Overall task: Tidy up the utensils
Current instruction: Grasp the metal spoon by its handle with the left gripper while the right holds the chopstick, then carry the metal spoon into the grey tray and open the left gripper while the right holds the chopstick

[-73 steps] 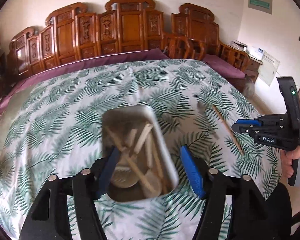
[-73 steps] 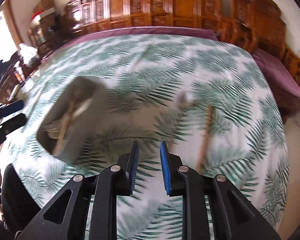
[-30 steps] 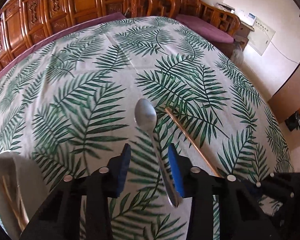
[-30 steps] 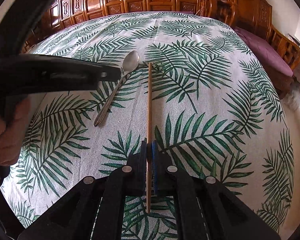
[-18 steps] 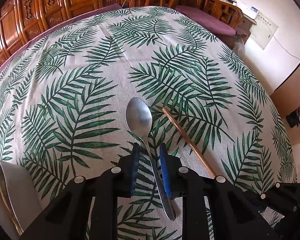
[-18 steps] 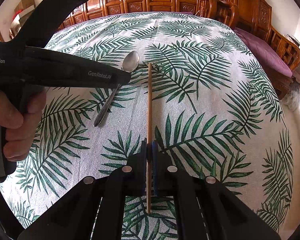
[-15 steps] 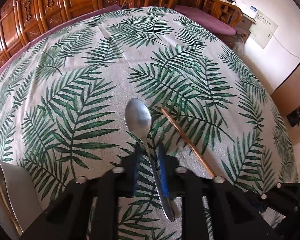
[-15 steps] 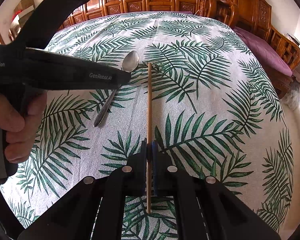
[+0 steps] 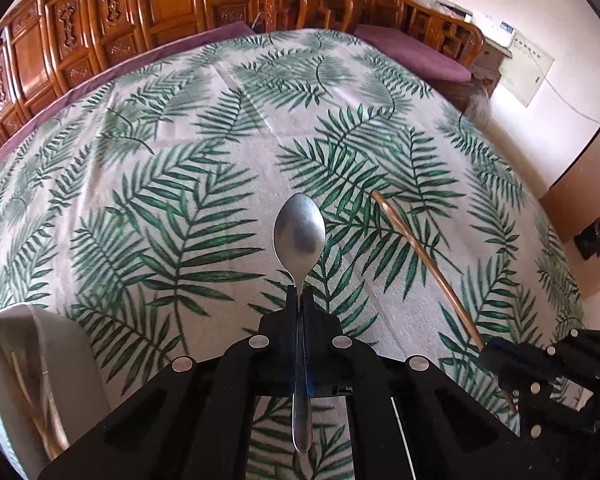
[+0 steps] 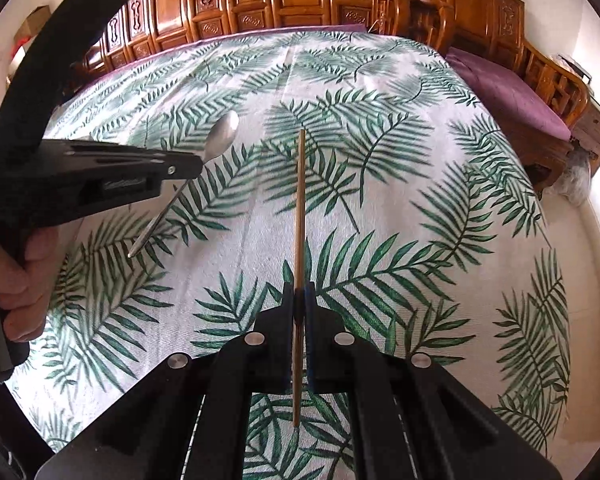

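Spoon (image 9: pixel 299 236) clamped by left hand-held gripper (image 9: pixel 300 300), chopstick (image 10: pixel 299 216) by right hand-held gripper (image 10: pixel 299 300); carry level toward tray (image 9: pixel 4 328) at 8 o'clock.

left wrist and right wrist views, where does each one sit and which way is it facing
Left wrist view: sits on the left gripper, looking down along its jaws, shut on the spoon, across the leaf-print tablecloth toward carved wooden chairs; a white tray at lower left, no hand visible.
Right wrist view: sits on the right gripper, angled down along jaws shut on the chopstick; the person's hand shows at left.
Shared: spoon, chopstick, tablecloth, chairs; each sees the other gripper.
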Demonstrator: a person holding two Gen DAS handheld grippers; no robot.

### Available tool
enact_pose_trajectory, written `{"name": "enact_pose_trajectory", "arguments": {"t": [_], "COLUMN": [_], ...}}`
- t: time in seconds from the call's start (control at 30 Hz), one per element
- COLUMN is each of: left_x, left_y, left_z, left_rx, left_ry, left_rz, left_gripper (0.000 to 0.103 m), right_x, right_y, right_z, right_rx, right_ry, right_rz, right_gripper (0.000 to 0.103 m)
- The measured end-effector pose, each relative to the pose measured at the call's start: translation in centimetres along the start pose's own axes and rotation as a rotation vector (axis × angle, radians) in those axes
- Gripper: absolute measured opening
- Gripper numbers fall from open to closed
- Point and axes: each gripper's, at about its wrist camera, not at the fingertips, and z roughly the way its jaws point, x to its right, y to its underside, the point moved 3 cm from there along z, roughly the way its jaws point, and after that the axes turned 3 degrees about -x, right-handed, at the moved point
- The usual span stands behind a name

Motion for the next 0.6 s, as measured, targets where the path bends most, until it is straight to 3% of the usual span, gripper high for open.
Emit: {"name": "enact_pose_trajectory", "arguments": {"t": [0.6], "left_x": [-4.1], "left_y": [2.7], "left_z": [-10.0], "left_rx": [0.133], "left_ry": [-0.012], "left_rz": [-0.018], "left_gripper": [0.002], "right_x": [-5.7], "right_y": [-0.9], "right_z": [-4.5], "right_rx": [0.066], "right_ry": [-0.028], "right_rz": [-0.039], "right_gripper": [0.006]}}
